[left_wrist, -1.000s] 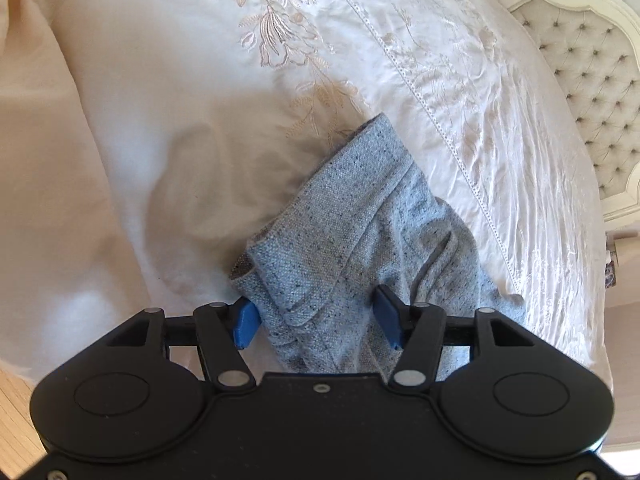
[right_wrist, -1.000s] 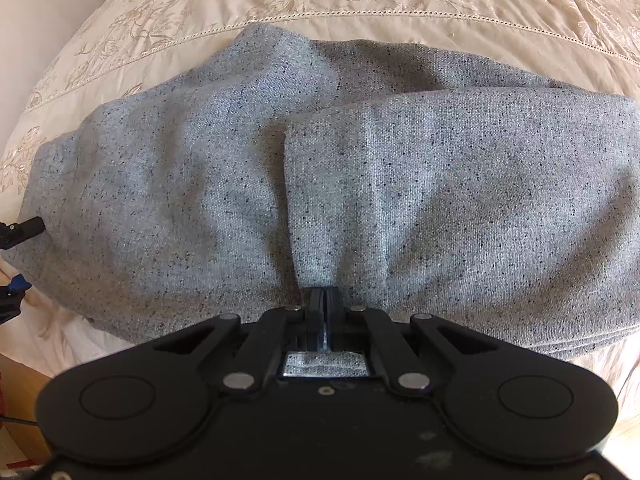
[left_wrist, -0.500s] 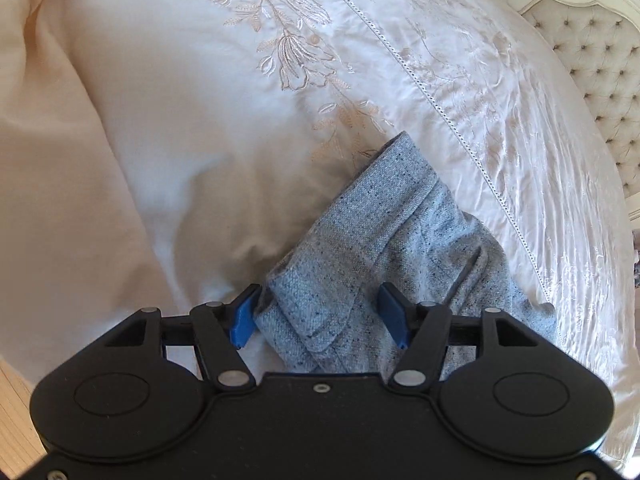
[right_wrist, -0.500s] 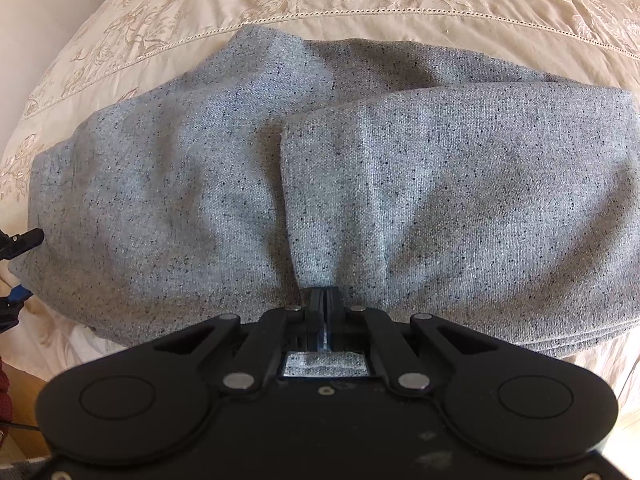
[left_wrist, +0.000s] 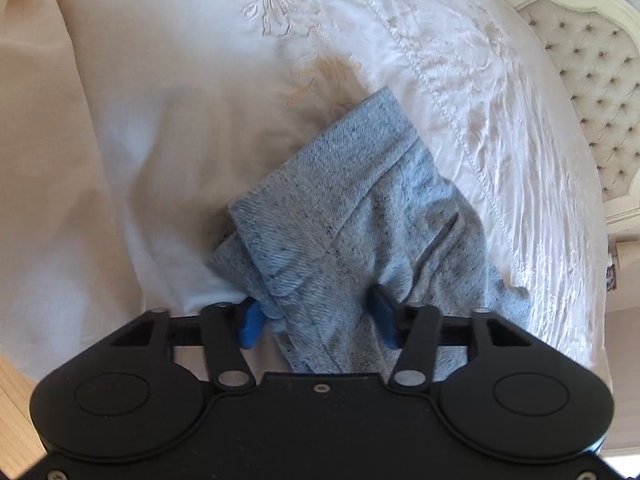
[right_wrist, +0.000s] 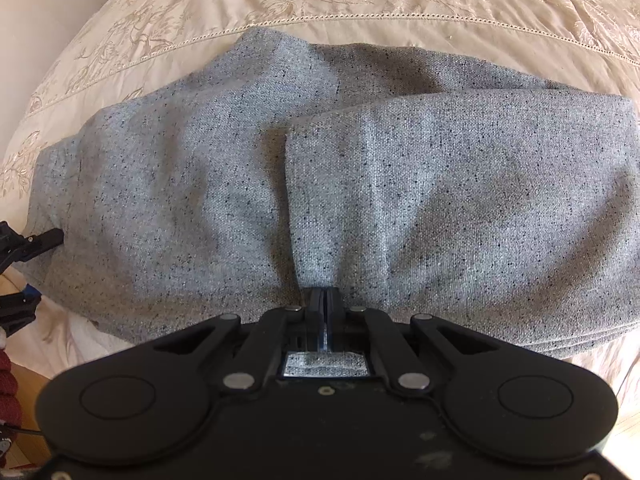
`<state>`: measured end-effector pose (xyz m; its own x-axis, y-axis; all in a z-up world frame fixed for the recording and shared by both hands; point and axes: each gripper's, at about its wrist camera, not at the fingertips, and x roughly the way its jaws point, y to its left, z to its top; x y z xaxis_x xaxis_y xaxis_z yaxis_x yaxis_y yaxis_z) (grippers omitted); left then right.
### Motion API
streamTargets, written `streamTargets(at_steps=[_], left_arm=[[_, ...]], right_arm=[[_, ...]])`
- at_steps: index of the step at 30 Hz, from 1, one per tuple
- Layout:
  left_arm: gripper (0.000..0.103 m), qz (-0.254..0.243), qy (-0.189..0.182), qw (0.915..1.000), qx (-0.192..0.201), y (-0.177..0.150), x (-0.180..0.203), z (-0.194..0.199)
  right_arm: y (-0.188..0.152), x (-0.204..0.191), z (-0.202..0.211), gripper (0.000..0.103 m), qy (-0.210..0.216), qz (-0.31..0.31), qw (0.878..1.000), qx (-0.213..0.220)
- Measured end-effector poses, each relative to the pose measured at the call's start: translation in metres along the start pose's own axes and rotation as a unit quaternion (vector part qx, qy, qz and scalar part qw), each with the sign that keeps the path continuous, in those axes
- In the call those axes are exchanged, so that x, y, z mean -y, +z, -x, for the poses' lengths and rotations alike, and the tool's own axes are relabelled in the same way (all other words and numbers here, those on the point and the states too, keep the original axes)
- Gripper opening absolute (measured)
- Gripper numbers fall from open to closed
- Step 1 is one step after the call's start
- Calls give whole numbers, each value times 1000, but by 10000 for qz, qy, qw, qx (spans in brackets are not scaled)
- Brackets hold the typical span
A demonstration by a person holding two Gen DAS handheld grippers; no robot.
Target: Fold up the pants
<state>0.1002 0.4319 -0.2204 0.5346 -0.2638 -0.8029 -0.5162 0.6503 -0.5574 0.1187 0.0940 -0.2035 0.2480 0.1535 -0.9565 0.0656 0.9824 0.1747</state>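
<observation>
Pants (right_wrist: 360, 184) lie on the bed (right_wrist: 360, 4), spread out wide in front of the right tool (right_wrist: 324, 300); they are grey with small dark dots; their long way runs from side to side across that tool's view, not away from it. One layer is folded over on the right half, and its edge runs straight up from the tool's tip, near the middle of the cloth; the right tool is pressed together and pinches the near edge of the pants just there.

Far out at the left end of the pants sits the left tool (left_wrist: 316, 316); it shows as a dark tip at the left border of the right view. In its own view a bunched end of the pants (left_wrist: 352, 220) sits between its two blue pads (left_wrist: 251, 326); its jaws are closing on that bunch; both pads seem to touch the cloth, but I cannot tell if they grip it hard.

So each tool is at its own spot: the right one mid-edge, the left one at the end; the left is nearer the loose end, so I think it would carry that end over toward the right.
</observation>
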Motion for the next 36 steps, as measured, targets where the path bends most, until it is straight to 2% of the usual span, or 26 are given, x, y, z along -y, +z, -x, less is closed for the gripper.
streamTargets(at_steps=[2, 6, 9, 13, 15, 19, 21, 23, 27, 32, 34, 36], left_arm=[[35, -237, -87, 9997, 71, 1, 9, 7], [32, -809, -119, 9963, 281, 0, 33, 25], [32, -1072, -208, 9931, 432, -1, 49, 36], [31, -1646, -268, 9837, 671, -13, 78, 53], [30, -1946, -328, 9768, 835, -24, 96, 62], [30, -2536, -367, 9593, 1186, -50, 136, 81], [30, -2736, -383, 9517, 1335, -63, 155, 91], [30, -2935, -413, 9433, 1493, -78, 178, 102], [30, -3383, -524, 9238, 1715, -114, 227, 116], [30, -3918, -921, 9029, 1511, -181, 289, 96], [32, -4144, -1051, 8965, 1161, -210, 313, 67], [38, -4274, -1106, 8954, 586, -240, 333, 28]], right_arm=[[-2, 0, 8, 5, 54, -42, 9999, 144], [-11, -1, 16, 5, 96, -101, 9996, 233], [-18, -2, 11, 5, 125, -62, 9998, 121], [-16, 0, -6, 4, 176, 31, 9998, -96], [-11, 5, -14, 0, 287, 96, 9994, -185], [-6, 19, -15, 0, 679, 182, 9971, -302], [-3, 33, -6, 0, 1066, 94, 9938, -291], [-2, 50, 12, 7, 1394, -31, 9901, -132], [-1, 94, 39, 7, 1617, -149, 9867, 44], [1, 167, 54, 7, 1395, -292, 9896, 199], [1, 197, 55, 10, 1252, -471, 9908, 206], [4, 230, 52, 10, 1112, -688, 9913, 167]])
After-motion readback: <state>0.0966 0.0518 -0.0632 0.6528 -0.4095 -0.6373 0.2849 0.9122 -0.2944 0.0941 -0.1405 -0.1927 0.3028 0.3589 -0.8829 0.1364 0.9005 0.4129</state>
